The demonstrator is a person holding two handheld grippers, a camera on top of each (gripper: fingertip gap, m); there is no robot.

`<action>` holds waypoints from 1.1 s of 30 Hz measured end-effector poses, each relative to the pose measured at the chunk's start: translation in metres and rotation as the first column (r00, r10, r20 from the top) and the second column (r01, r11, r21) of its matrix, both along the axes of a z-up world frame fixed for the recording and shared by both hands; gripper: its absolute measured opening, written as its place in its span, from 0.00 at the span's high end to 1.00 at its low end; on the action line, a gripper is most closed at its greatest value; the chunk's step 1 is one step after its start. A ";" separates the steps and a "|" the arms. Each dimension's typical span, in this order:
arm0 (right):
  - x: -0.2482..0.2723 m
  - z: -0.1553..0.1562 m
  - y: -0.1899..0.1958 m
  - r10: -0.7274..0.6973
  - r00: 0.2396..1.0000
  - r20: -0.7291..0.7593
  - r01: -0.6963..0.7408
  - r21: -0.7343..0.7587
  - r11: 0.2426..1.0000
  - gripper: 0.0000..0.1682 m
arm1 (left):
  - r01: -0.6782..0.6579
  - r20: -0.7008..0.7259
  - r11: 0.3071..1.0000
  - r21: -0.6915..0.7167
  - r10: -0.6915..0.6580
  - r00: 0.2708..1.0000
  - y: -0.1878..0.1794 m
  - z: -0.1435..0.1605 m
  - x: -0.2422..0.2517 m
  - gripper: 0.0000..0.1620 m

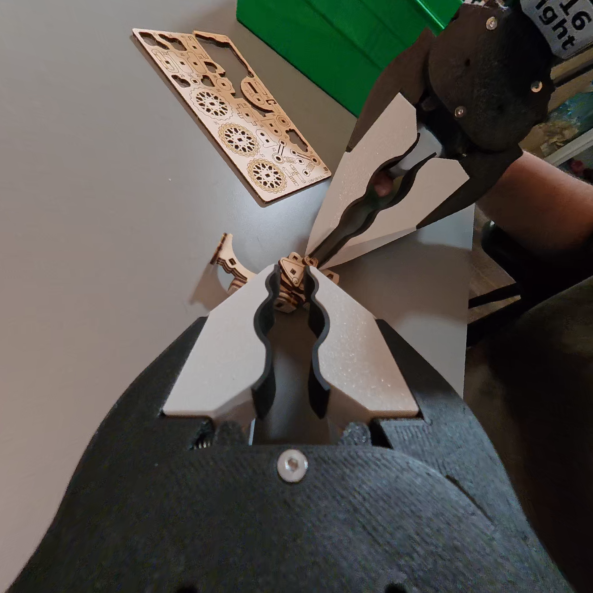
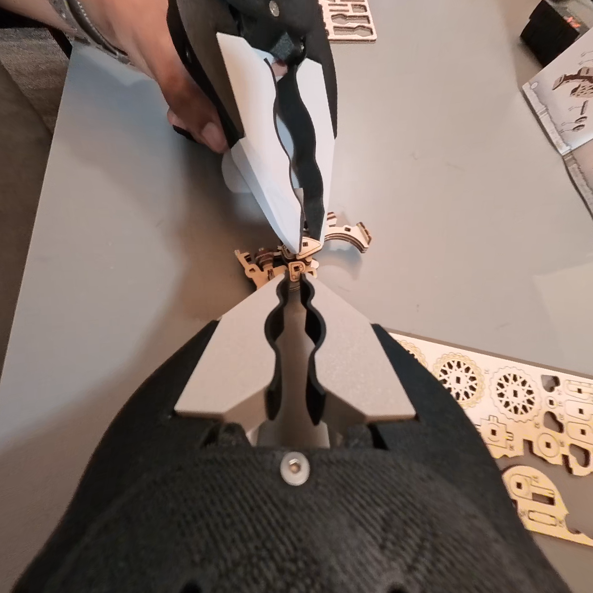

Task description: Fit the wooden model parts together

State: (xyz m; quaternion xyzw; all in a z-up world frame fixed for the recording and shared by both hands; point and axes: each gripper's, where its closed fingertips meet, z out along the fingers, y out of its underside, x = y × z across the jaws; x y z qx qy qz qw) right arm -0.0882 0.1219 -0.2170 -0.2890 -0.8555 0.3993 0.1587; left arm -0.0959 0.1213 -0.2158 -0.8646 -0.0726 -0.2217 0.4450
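Left wrist view
Left tongs: closing most of the way on the wooden model assembly, pinching a stack of its thin plates near the tips; only the width of that stack is keeping the two sides apart.
Wooden model assembly: sitting low over the grey desk, right at the tong tips; its curved fender-like arm is reaching off to the left of the grip.
Right tongs: coming in from the upper right of the assembly, drawn nearly together and nipping a small wooden piece that is touching the assembly's far side.
Parts sheet: lying flat beyond the assembly, near a green box.

Right wrist view
Right tongs: almost fully closed, gripping the small wooden piece by its edge.
Left tongs: facing from directly beyond the assembly, clamping its upper plates.
Key relation: the piece is lying straight ahead of the right tongs, its long axis running along them toward the assembly; both tongs look equally close, meeting tip to tip.
Judged step: seating the piece, likely needing a straight push along that axis.
Other sheets: a wheel-patterned sheet lying right of the assembly, a booklet farther right.
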 end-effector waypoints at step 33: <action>0.001 -0.001 -0.004 0.213 0.974 0.079 -0.225 0.199 0.954 0.97 | 0.100 0.095 0.995 0.004 -0.100 0.990 -0.006 0.001 0.000 0.92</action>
